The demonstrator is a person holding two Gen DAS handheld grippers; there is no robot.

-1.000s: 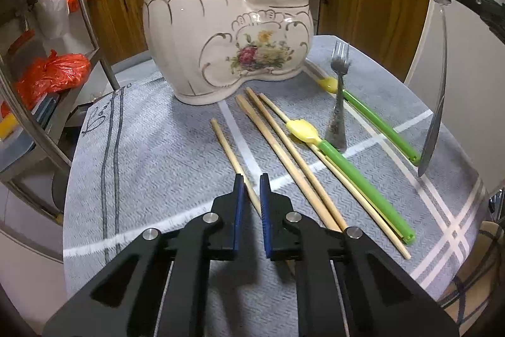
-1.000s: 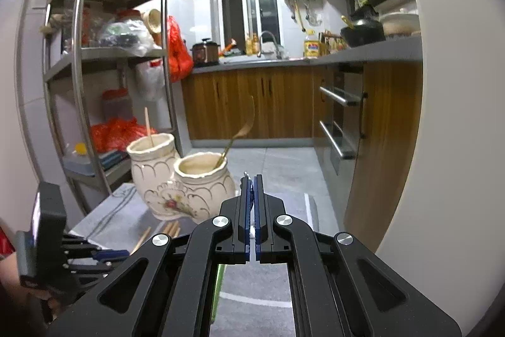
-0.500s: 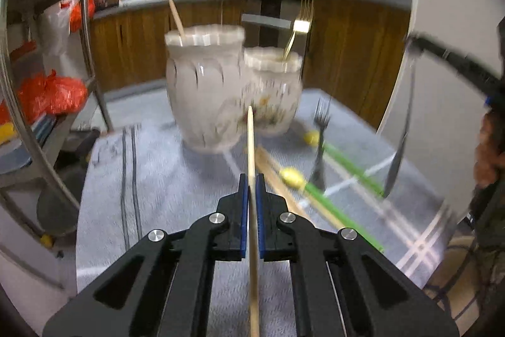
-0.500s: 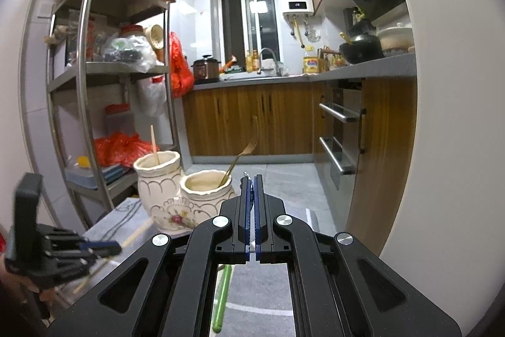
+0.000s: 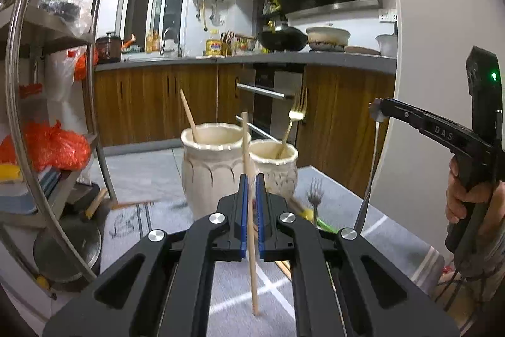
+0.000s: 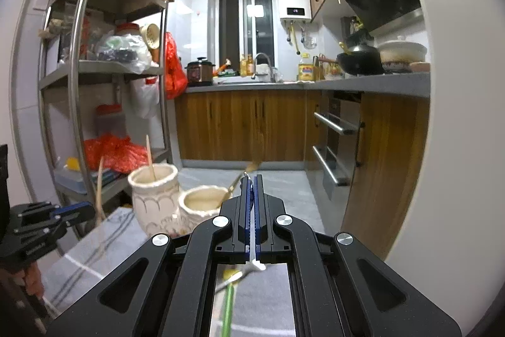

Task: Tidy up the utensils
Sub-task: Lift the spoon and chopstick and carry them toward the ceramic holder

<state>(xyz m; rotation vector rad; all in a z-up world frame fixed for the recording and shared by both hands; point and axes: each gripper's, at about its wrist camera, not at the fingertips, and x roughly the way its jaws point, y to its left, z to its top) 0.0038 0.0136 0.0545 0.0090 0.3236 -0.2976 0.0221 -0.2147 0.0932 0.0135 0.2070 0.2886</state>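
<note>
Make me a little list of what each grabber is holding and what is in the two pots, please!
left gripper: shut on a wooden chopstick, held upright above the table
right gripper: shut on a thin silver utensil that hangs down; its type is unclear
tall pot: one wooden chopstick inside
short pot: one gold fork inside
table: a silver fork, and green-handled utensils lie on the grey cloth
</note>
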